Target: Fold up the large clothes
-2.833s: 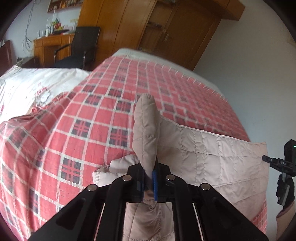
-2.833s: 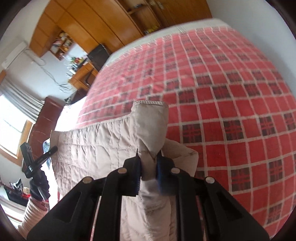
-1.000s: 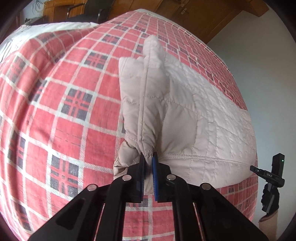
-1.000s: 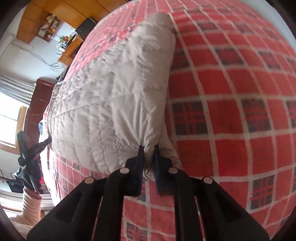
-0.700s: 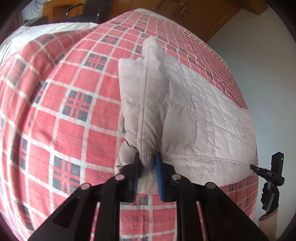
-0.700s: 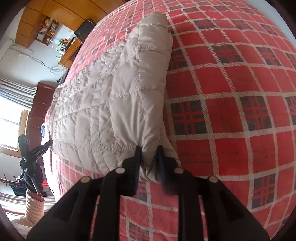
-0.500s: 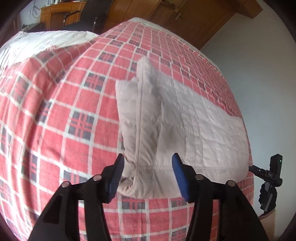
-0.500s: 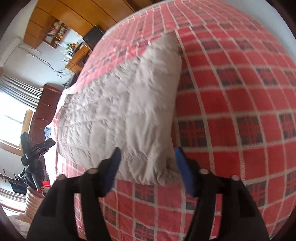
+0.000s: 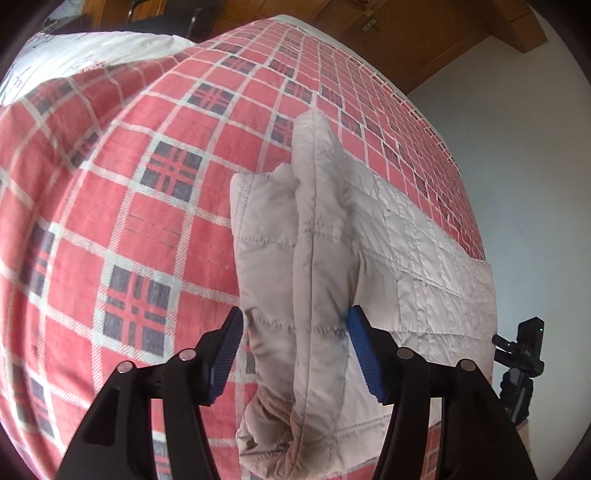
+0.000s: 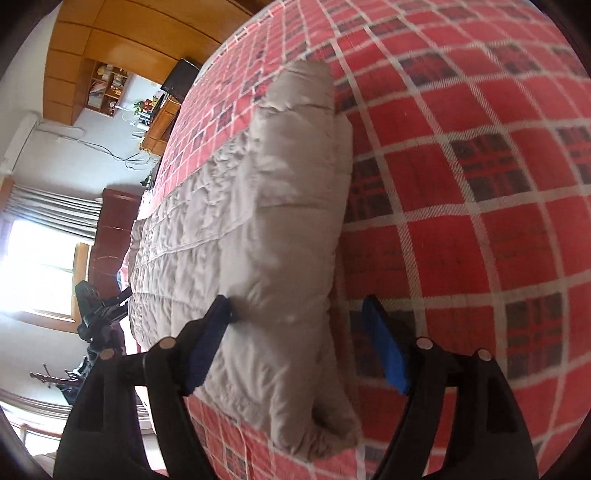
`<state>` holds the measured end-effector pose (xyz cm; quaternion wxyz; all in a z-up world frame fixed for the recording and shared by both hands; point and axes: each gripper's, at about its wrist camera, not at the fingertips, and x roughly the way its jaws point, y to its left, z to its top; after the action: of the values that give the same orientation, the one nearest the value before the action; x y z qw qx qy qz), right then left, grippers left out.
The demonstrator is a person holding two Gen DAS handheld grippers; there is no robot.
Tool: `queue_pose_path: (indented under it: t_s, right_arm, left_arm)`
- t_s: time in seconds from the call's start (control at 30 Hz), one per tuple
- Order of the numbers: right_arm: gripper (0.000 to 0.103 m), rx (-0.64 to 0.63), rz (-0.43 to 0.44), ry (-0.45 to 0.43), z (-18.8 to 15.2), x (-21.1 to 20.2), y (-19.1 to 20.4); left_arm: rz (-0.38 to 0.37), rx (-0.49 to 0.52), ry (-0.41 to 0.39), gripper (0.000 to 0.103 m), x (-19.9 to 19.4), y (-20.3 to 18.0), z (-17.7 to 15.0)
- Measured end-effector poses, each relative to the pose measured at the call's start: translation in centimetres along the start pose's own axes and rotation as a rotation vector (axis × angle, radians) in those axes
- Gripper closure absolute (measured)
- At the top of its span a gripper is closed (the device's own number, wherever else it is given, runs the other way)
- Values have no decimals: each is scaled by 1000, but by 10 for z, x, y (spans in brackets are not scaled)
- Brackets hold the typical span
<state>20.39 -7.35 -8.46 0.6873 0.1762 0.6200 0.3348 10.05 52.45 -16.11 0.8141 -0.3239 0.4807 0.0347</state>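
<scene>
A beige quilted jacket (image 9: 388,258) lies folded in a long band across the bed, seen from its other end in the right wrist view (image 10: 229,229). My left gripper (image 9: 293,325) stands open, its blue-padded fingers (image 9: 364,350) straddling the puffy left end of the jacket without pinching it. At the jacket's right end my right gripper (image 10: 299,314) is open too, the fabric lying loose between its wide-spread fingers (image 10: 386,350). Each view shows the other gripper small at the far end (image 9: 521,350) (image 10: 99,302).
The bed carries a red plaid cover (image 9: 140,206). A white quilt (image 9: 92,51) lies at its head. Wooden wardrobes (image 9: 406,33), a desk and shelf (image 10: 155,122), a dark chair and a bright window (image 10: 40,266) surround the bed. The white wall (image 9: 528,158) is close on the right.
Both grippers held the jacket's ends, laid them down on the bed, then opened and released the fabric. The fingers now spread wider and sit closer over the jacket ends.
</scene>
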Motion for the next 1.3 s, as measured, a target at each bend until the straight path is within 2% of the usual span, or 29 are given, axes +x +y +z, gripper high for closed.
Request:
queue_pose_path:
  t_s: [0.13, 0.27, 0.33, 0.37, 0.4, 0.43, 0.47, 0.5, 0.53, 0.6, 0.67, 0.83, 1.0, 1.17, 1.3]
  right_arm:
    - [24, 8, 41, 18, 0, 11, -3]
    - [24, -15, 51, 23, 4, 18, 5]
    - [28, -41, 44, 21, 6, 21, 14]
    - [35, -49, 53, 27, 8, 25, 18]
    - [40, -48, 50, 33, 8, 28, 21]
    - [45, -54, 39, 32, 8, 30, 23]
    - [55, -61, 38, 32, 7, 30, 26]
    - [64, -56, 54, 30, 6, 30, 28]
    - [68, -49, 69, 25, 5, 28, 29]
    - [79, -41, 101, 10, 4, 19, 33]
    - [82, -44, 119, -5, 3, 10, 39]
    - [86, -106, 138, -36, -6, -25, 67]
    - [86, -138, 121, -29, -30, -69, 81]
    - [87, -95, 125, -3, -69, -117, 67]
    - [86, -55, 93, 17, -103, -126, 47]
  left_arm:
    - [-26, -21, 23, 33, 14, 9, 4]
    - [-134, -91, 31, 33, 25, 18, 6]
    - [-174, -94, 41, 33, 31, 14, 4]
    - [-157, -83, 42, 33, 33, 10, 2]
    - [-140, -71, 40, 37, 35, 7, 2]
    - [-127, -63, 33, 46, 36, 3, 1]
    - [-128, -65, 29, 52, 36, 1, -1]
    - [-145, -76, 26, 63, 36, 1, -2]
    - [-168, -92, 22, 71, 34, 1, -3]
    - [-184, -92, 13, 79, 30, -1, -5]
    - [-194, -85, -1, 82, 20, -5, -8]
    - [-270, -80, -24, 85, -11, -18, -17]
    - [-308, -20, 10, 85, -40, -47, -46]
    - [-349, -1, 92, 85, -66, -68, -92]
    - [-349, 17, 131, 84, -69, -67, -132]
